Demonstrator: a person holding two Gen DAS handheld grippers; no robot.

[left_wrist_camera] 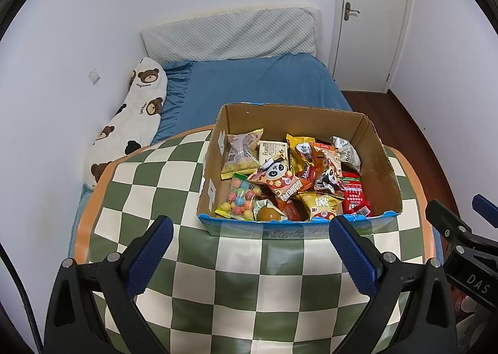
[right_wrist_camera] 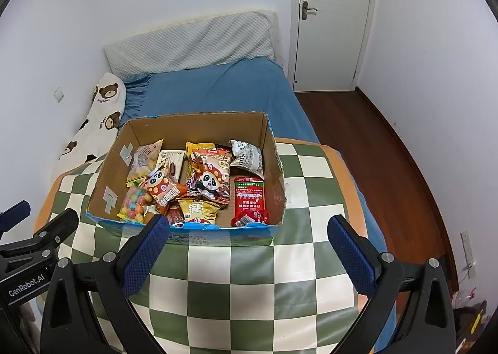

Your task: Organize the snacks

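The box (left_wrist_camera: 298, 167) of snacks (left_wrist_camera: 289, 179) sat on the checked table (left_wrist_camera: 236, 285), straight ahead of both grippers and just past their tips. My left gripper (left_wrist_camera: 250, 256) and right gripper (right_wrist_camera: 247, 256) both had jaws wide and empty — touching nothing. The red packet (right_wrist_camera: 249, 201) lay lengthwise away from me, nearer the right.

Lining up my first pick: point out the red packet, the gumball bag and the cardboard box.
red packet (right_wrist_camera: 249, 198), right wrist view, middle of wrapper.
gumball bag (left_wrist_camera: 241, 197), left wrist view, bag centre.
cardboard box (right_wrist_camera: 199, 127), right wrist view, inner far wall.
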